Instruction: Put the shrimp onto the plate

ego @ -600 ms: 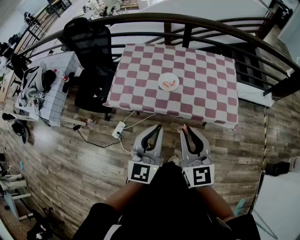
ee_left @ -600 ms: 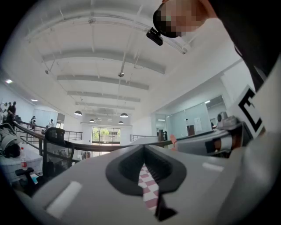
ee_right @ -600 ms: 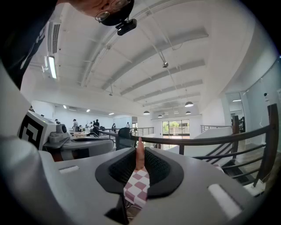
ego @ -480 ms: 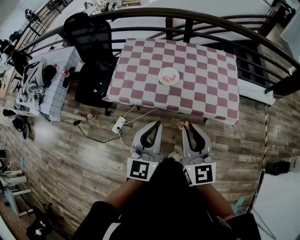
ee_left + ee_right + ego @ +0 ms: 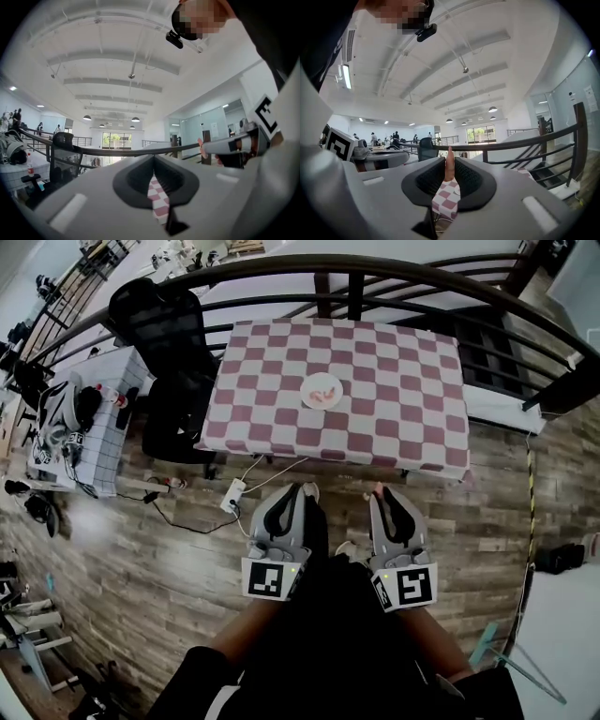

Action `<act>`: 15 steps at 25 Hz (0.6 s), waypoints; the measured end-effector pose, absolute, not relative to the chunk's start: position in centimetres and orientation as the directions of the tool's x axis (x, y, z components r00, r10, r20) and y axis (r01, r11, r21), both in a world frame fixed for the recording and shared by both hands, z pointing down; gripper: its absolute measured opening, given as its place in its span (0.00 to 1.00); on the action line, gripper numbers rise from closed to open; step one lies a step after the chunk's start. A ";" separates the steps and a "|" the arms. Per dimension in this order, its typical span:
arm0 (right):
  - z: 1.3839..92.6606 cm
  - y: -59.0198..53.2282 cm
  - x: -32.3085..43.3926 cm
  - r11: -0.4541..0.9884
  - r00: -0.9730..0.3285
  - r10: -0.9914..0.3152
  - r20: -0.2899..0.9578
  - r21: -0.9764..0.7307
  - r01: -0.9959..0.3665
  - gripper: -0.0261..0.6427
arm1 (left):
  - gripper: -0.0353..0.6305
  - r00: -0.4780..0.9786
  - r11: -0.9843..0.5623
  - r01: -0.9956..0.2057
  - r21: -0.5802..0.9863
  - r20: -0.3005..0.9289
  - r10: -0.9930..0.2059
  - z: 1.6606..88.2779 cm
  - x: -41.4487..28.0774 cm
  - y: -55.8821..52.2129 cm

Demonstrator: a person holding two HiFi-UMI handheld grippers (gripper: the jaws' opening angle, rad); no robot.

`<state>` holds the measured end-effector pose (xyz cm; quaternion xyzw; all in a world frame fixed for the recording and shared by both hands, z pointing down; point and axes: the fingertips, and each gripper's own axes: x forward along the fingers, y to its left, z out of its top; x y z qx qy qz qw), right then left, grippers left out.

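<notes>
A white plate (image 5: 308,385) sits mid-table on the pink-and-white checked cloth (image 5: 403,381), with pink shrimp (image 5: 325,394) lying on it. Both grippers hang over the wooden floor, short of the table's near edge. My right gripper (image 5: 382,491) is shut on one pink shrimp (image 5: 449,165), which pokes up between its pads; the same shrimp (image 5: 201,147) shows at that gripper's tip in the left gripper view. Beside it, my left gripper (image 5: 292,488) is shut with nothing in it; only a thin slit of checked cloth (image 5: 157,197) shows between its jaws.
A curved dark railing (image 5: 422,282) runs behind the table. A black office chair (image 5: 164,329) stands at the table's left end, next to a cluttered grid-cloth side table (image 5: 89,418). A power strip (image 5: 233,495) and cables lie on the floor before the table.
The head view has shifted, so table and plate now sit a little further left and up. Both grippers stay low before the table, and the right one still holds the shrimp.
</notes>
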<state>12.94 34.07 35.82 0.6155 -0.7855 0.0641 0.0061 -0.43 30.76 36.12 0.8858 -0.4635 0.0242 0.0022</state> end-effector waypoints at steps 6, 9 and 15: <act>36.8 32.5 14.4 0.200 -0.209 -0.971 0.114 -0.093 -0.976 0.13 | 0.06 0.573 -0.573 -0.819 -0.024 0.019 -0.820 36.2 0.4 28.1; 37.0 31.4 14.3 0.192 -0.202 -0.971 0.126 -0.087 -0.978 0.13 | 0.06 0.580 -0.580 -0.814 -0.008 0.037 -0.814 36.7 0.3 26.9; 37.9 27.8 12.8 0.203 -0.213 -0.963 0.164 -0.079 -0.976 0.13 | 0.06 0.582 -0.582 -0.813 -0.006 0.006 -0.813 37.1 -0.9 23.6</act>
